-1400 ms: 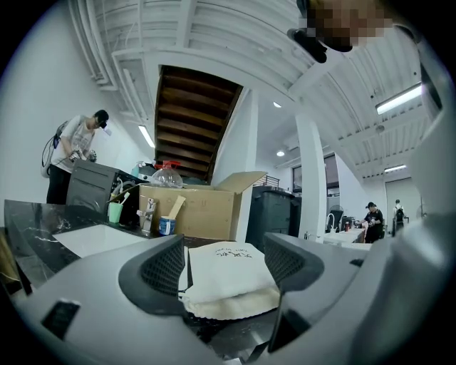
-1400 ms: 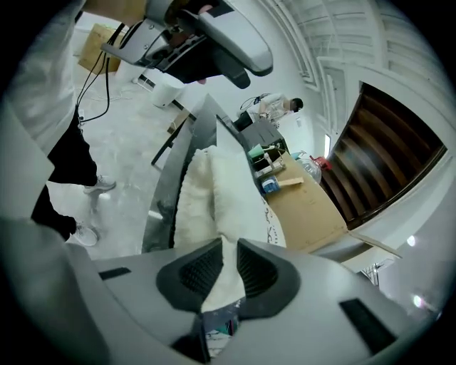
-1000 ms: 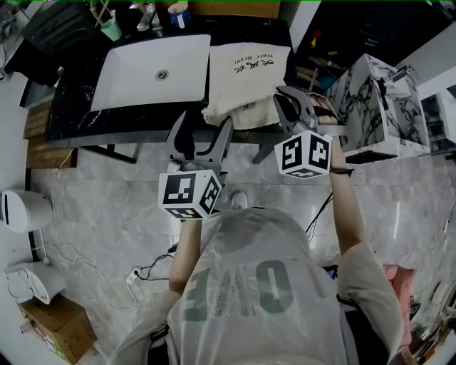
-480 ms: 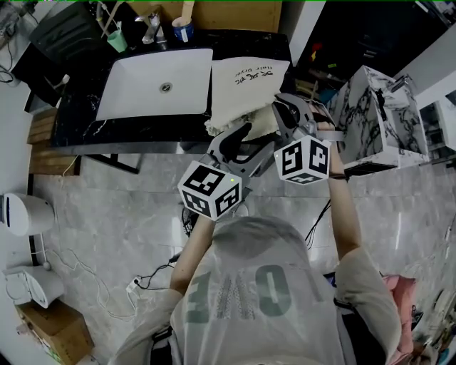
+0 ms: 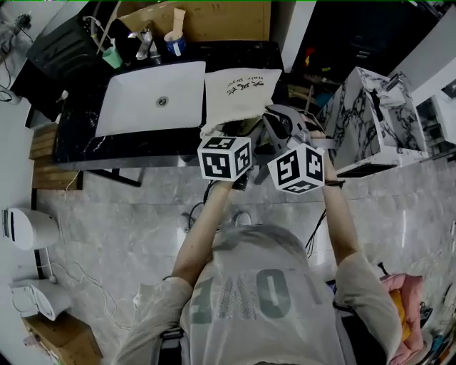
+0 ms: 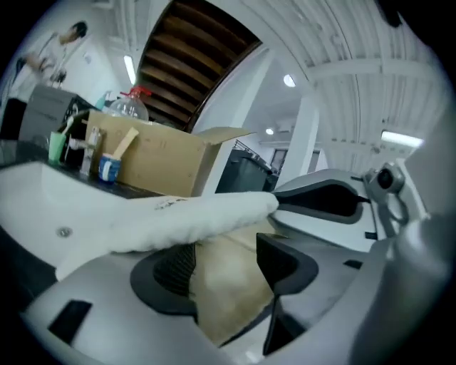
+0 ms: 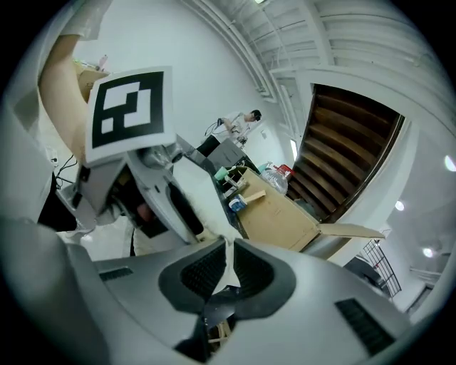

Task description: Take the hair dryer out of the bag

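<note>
Nearest, at the centre of the head view, the left gripper (image 6: 228, 265) and the right gripper (image 7: 221, 276) are held side by side at the near edge of the black marble tabletop (image 5: 85, 139). The right gripper's jaws are clenched on a thin fold of the cream cloth bag (image 5: 239, 93), at its mouth; the left gripper's jaws are closing, with the bag's cloth lying between them but not yet pinched from both sides. The bag is laid on the tabletop just right of the white rectangular sink (image 5: 142, 100), its mouth turned toward the near edge; the hair dryer is seen in no view and is judged to be inside the bag. The step in hand is judged to be the opening of the bag's mouth; next, a firm hold on the opposite lip is called for, and then the lips must be drawn apart so that the hair dryer can be reached. Farthest, at the upper centre, a brown cardboard box (image 5: 214, 18) is stood behind the tabletop.
</note>
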Demonstrator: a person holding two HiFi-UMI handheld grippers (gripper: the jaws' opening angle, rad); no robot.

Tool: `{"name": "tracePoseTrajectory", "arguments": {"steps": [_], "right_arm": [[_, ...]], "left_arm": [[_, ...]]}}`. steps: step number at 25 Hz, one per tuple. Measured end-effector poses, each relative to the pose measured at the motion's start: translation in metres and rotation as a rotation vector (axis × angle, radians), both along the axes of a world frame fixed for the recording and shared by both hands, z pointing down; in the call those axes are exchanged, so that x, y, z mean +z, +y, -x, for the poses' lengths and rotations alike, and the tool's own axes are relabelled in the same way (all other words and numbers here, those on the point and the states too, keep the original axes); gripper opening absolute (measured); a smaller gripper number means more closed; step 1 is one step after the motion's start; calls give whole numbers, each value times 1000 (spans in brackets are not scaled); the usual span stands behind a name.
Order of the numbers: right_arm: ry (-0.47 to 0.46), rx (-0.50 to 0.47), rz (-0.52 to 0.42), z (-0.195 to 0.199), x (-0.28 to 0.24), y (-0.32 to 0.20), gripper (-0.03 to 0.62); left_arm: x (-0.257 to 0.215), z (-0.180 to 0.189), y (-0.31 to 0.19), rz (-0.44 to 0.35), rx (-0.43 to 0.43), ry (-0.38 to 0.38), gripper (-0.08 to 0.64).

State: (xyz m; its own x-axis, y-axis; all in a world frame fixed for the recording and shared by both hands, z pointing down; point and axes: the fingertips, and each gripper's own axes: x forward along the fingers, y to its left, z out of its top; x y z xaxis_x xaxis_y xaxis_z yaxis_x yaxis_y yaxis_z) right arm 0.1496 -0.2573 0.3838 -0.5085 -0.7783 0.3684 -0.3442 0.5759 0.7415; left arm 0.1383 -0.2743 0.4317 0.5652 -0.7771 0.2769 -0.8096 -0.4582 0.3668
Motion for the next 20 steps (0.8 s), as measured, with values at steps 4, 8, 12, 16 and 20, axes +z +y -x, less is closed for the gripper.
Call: {"name": "tracePoseTrajectory", "arguments": {"steps": [4, 8, 12, 16, 20], "right_arm": [[-27, -5, 14, 3, 1, 0, 54], [-26, -20, 25, 8, 5, -1, 54], [-22, -34, 46, 12, 12, -4, 54], [-31, -35, 72, 11, 18, -6, 54], [-38, -45, 95, 11, 23, -8, 54]], "left_arm": [[7, 12, -25, -31, -13, -260, 279], [26, 19, -37, 12, 8, -405, 279], [44, 21, -49, 55, 40, -465, 279], [59, 20, -50, 121, 87, -518, 279], [69, 19, -52, 180, 125, -541, 278]]}}
